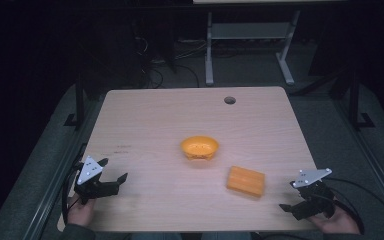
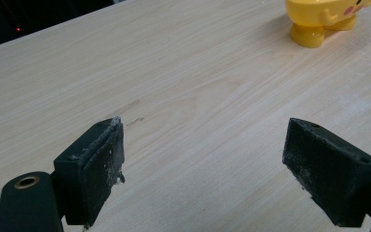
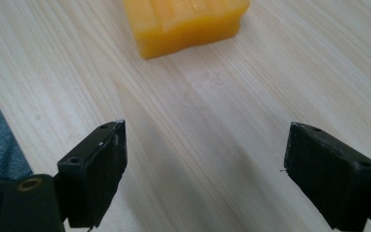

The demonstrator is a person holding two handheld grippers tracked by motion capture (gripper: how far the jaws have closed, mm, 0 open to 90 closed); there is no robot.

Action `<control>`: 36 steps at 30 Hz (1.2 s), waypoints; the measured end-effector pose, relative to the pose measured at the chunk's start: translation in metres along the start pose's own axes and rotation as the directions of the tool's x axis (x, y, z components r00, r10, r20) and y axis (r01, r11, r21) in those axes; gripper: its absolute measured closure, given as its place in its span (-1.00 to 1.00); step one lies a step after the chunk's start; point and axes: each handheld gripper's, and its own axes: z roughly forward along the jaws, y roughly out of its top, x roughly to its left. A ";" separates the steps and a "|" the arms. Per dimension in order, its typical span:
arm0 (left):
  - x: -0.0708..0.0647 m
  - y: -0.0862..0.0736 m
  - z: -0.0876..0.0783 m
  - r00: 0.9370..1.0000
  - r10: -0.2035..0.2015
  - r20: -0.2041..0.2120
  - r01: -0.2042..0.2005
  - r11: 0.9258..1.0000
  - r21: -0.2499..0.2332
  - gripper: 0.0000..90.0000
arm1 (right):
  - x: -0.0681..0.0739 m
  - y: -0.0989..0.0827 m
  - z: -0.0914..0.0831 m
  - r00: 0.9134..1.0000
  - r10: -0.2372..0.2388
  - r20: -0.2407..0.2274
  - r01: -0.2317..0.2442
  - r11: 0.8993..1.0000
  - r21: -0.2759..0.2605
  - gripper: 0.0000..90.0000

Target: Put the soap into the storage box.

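A yellow-orange bowl [image 1: 199,148] stands in the middle of the wooden table [image 1: 180,115]; in the left gripper view it is a yellow footed bowl [image 2: 323,19] at the far top right. To its right and nearer lies an orange ridged block [image 1: 246,180], seen close ahead as the block [image 3: 183,21] in the right gripper view. My left gripper [image 1: 114,169] rests near the table's front left corner, open and holding nothing [image 2: 203,159]. Near the front right corner is my right gripper [image 1: 292,199], also open and holding nothing [image 3: 205,164], just right of the block.
A round cable hole [image 1: 229,100] sits near the table's far edge. White desk legs [image 1: 209,50] and cables stand on the dark floor behind. The table's front edge runs just beside both hands.
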 end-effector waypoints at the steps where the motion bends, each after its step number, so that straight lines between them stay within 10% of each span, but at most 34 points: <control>1: 0.000 0.000 0.000 1.000 -0.002 0.000 0.002 1.000 0.001 -0.68 | 0.000 0.002 0.000 1.000 0.001 -0.003 -0.001 1.000 0.001 -0.67; 20: 0.000 0.000 -0.001 1.000 0.001 0.002 -0.001 1.000 -0.001 -0.68 | 0.007 0.045 0.008 0.995 -0.093 -0.048 0.096 0.993 0.067 -0.68; 36: 0.000 0.000 -0.001 1.000 0.003 0.005 -0.003 1.000 -0.005 -0.68 | 0.017 0.094 0.036 0.974 -0.208 -0.095 0.219 0.967 0.133 -0.68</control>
